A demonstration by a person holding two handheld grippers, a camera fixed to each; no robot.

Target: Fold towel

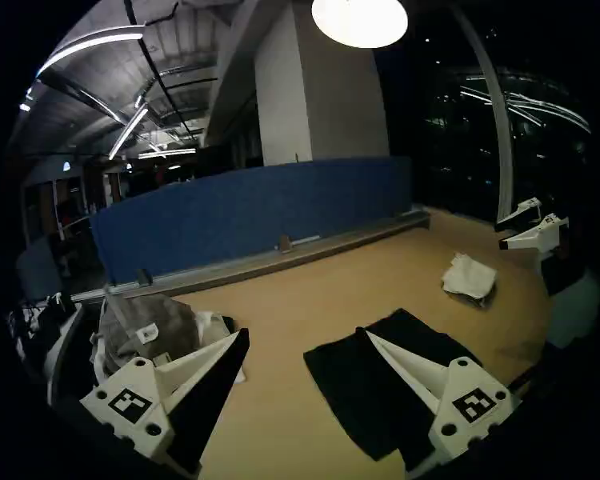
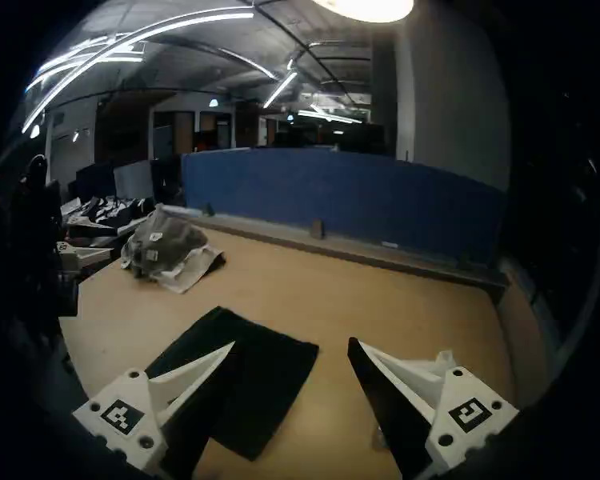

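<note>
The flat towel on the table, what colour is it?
The towel is black, best seen in the right gripper view.

Both views look low across the table (image 1: 316,300) toward the blue divider (image 1: 252,212), sharing the dark towel (image 1: 348,384).

No legible text. Coded squares (image 1: 130,402) mark the fingers of the left gripper (image 1: 303,331) and right gripper (image 2: 293,342). The tag (image 1: 147,333) on the far-left grey cloth pile (image 1: 176,324) is too small to read.

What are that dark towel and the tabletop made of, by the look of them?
Dark towel: apparently soft matte cloth; it lies limp and flat, without shine. Tabletop: wood or wood-look laminate, I cannot tell which; smooth tan surface with faint sheen.
</note>
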